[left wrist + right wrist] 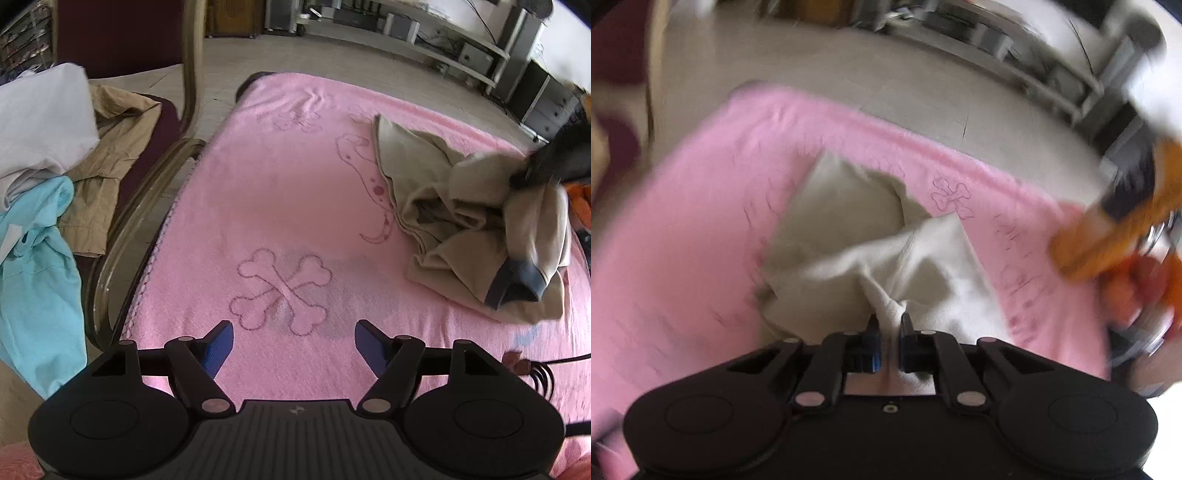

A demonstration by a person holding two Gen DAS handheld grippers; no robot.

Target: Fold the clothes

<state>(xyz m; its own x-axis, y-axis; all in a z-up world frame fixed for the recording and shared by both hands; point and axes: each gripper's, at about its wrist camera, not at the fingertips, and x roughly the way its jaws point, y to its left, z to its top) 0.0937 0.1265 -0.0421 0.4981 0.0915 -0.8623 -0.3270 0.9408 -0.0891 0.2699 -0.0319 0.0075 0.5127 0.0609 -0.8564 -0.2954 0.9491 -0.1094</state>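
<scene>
Left gripper point(293, 345) gapes empty over pink blanket point(280, 192); right gripper point(889, 330) pinches beige garment point(849, 236); thin bunched hold may slip

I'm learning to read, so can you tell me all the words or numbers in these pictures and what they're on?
None: there are no words or numbers to read in either view.
Pink blanket: only drawings, crossed bones and a spotted cartoon animal, no letters.
Left gripper: a tiny pale logo mark on its body, a symbol, not letters.
Right wrist view: too blurred; scribbly marks on the blanket can't be read.
</scene>
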